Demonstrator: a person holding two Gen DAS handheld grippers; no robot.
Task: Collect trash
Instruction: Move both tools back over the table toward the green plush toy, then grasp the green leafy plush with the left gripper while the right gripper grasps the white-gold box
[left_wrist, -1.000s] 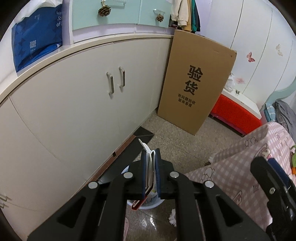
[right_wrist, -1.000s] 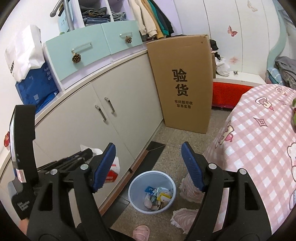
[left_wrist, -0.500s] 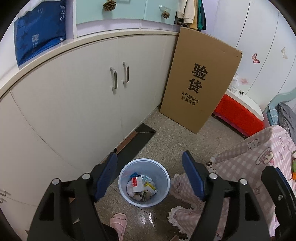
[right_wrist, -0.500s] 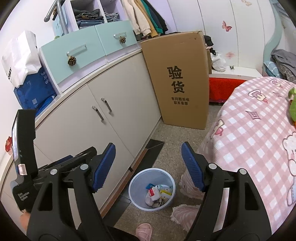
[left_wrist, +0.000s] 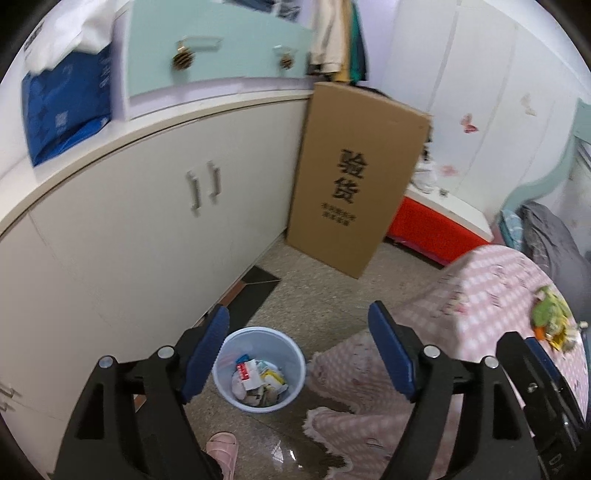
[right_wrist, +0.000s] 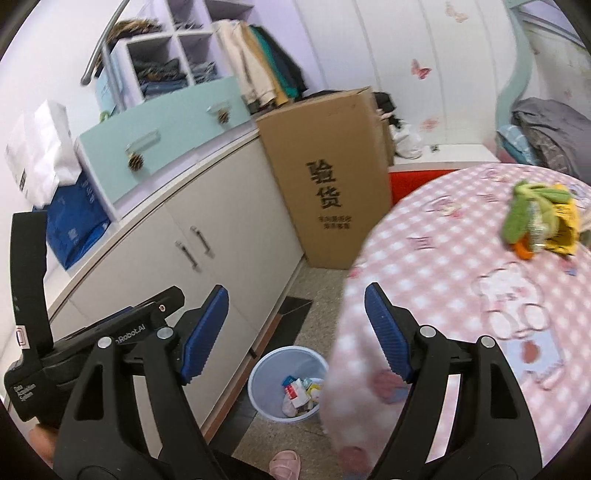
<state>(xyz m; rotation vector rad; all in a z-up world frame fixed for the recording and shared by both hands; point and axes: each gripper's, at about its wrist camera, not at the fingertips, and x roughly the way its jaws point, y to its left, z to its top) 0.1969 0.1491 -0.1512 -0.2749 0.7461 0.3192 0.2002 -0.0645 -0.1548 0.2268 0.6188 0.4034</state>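
Left gripper (left_wrist: 299, 354) wide open – empty, right gripper (right_wrist: 295, 328) likewise, bin (left_wrist: 225, 384) holding trash (left_wrist: 258, 380)

You face a long cream cabinet (left_wrist: 147, 229) with two metal door handles, mint-green drawers (left_wrist: 218, 59) on top. A tall brown cardboard box (left_wrist: 354, 199) leans at its end on the speckled stone floor (left_wrist: 325, 295). White wardrobe doors (right_wrist: 443, 74) carry butterfly stickers.

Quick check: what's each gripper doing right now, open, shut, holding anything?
Left gripper: open, holding nothing, above the bin.
Right gripper: open, holding nothing.
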